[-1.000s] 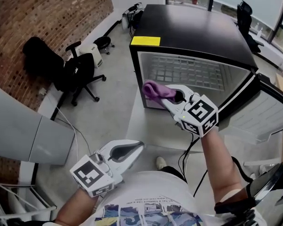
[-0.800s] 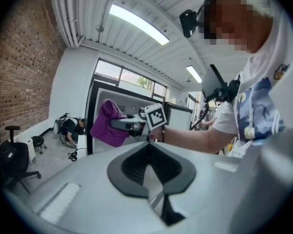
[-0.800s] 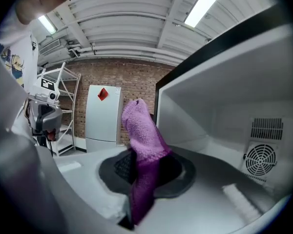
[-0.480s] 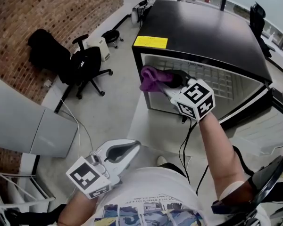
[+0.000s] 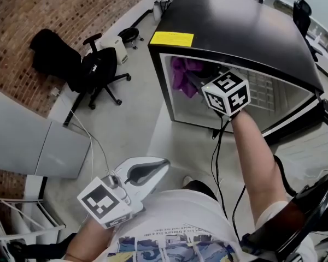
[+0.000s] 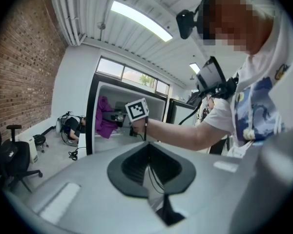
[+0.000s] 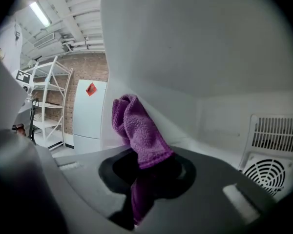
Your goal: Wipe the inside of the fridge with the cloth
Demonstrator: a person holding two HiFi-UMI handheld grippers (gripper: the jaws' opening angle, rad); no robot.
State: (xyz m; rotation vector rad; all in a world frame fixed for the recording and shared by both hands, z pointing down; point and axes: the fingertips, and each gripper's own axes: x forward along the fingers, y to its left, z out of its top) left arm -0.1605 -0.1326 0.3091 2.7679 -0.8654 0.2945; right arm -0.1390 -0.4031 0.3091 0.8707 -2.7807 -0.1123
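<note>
A small black fridge (image 5: 235, 31) stands on the floor with its door swung open to the right. My right gripper (image 5: 199, 86) reaches inside it, shut on a purple cloth (image 5: 181, 74). The cloth (image 7: 136, 130) presses against the fridge's white left inner wall (image 7: 151, 48) near the front edge. In the left gripper view the fridge (image 6: 95, 116) and the purple cloth (image 6: 105, 118) show ahead, with the right arm stretched into the cavity. My left gripper (image 5: 150, 173) hangs low near my body, shut, with nothing in it.
A white fan grille (image 7: 268, 172) sits on the fridge's back wall. The open door (image 5: 317, 141) stands at the right. Black office chairs (image 5: 95, 72) and a brick wall (image 5: 54, 15) lie to the left. A cable (image 5: 221, 162) trails from the right gripper.
My right gripper moved forward from in front of the fridge opening into the cavity, carrying the cloth up against the left inner wall. The left gripper stayed near my body.
</note>
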